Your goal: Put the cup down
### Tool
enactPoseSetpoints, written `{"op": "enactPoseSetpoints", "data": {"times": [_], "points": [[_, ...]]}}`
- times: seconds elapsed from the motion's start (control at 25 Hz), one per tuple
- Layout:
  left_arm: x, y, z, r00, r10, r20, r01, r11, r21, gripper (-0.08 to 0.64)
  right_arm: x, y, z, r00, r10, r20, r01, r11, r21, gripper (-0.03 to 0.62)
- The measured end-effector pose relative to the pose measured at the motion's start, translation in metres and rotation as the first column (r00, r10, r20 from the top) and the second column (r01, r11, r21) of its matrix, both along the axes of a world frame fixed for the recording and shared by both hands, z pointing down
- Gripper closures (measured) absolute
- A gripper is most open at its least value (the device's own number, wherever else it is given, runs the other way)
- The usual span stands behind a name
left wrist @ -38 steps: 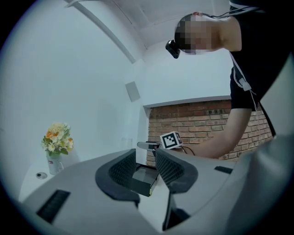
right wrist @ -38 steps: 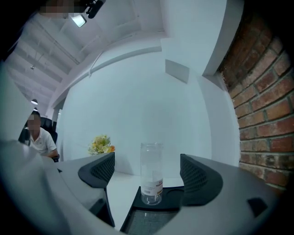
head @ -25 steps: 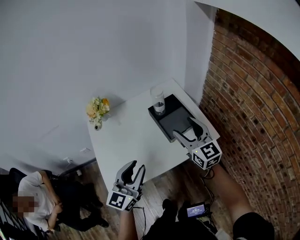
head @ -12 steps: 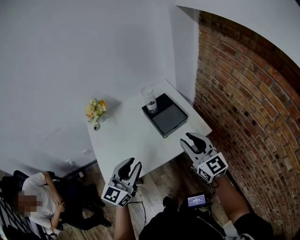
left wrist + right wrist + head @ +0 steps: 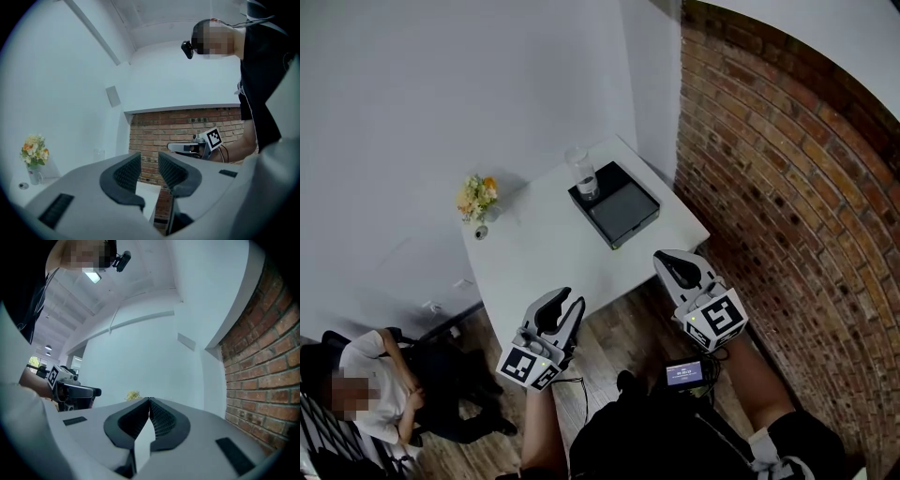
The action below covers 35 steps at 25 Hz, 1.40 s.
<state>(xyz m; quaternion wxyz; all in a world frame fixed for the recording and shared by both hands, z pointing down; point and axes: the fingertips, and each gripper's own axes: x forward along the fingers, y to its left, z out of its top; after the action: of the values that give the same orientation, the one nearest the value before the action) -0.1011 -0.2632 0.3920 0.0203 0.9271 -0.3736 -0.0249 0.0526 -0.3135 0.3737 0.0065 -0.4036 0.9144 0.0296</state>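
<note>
A clear glass cup (image 5: pixel 583 175) stands upright on the far corner of a black tray (image 5: pixel 623 214) on the white table (image 5: pixel 534 262). Both grippers hover short of the table's near edge, well away from the cup. My right gripper (image 5: pixel 673 266) is shut with nothing between its jaws; in the right gripper view its pads (image 5: pixel 149 401) meet. My left gripper (image 5: pixel 562 310) is open by a narrow gap and empty, as the left gripper view (image 5: pixel 149 161) also shows.
A small vase of flowers (image 5: pixel 476 200) stands at the table's far left. A brick wall (image 5: pixel 787 187) runs along the right and a white wall behind. A seated person (image 5: pixel 375 384) is at lower left on the wooden floor.
Both grippers have drawn back from over the table to beyond its near edge. The right gripper, open over the tray before, has shut. The cup stays on the tray.
</note>
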Motion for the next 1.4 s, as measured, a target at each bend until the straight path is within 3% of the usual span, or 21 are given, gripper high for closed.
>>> {"op": "enactPoseSetpoints", "data": {"times": [0.56,0.84,1.4], "points": [[0.007,0.004,-0.007,1.000,-0.006,0.007,0.006,1.000,0.017,0.437,0.000,0.000,-0.007,0.999,-0.018,0.027,0.019,1.000,-0.016,0.581],[0.004,0.002,-0.006,0.997,-0.068,0.043,0.068,0.998,0.015,0.439,-0.001,0.000,-0.007,1.000,-0.012,0.020,0.012,1.000,-0.015,0.581],[0.001,0.011,-0.006,0.995,-0.092,0.043,0.091,0.996,0.016,0.439,-0.003,0.003,-0.005,0.999,0.002,0.032,-0.001,1.000,-0.031,0.581]]}}
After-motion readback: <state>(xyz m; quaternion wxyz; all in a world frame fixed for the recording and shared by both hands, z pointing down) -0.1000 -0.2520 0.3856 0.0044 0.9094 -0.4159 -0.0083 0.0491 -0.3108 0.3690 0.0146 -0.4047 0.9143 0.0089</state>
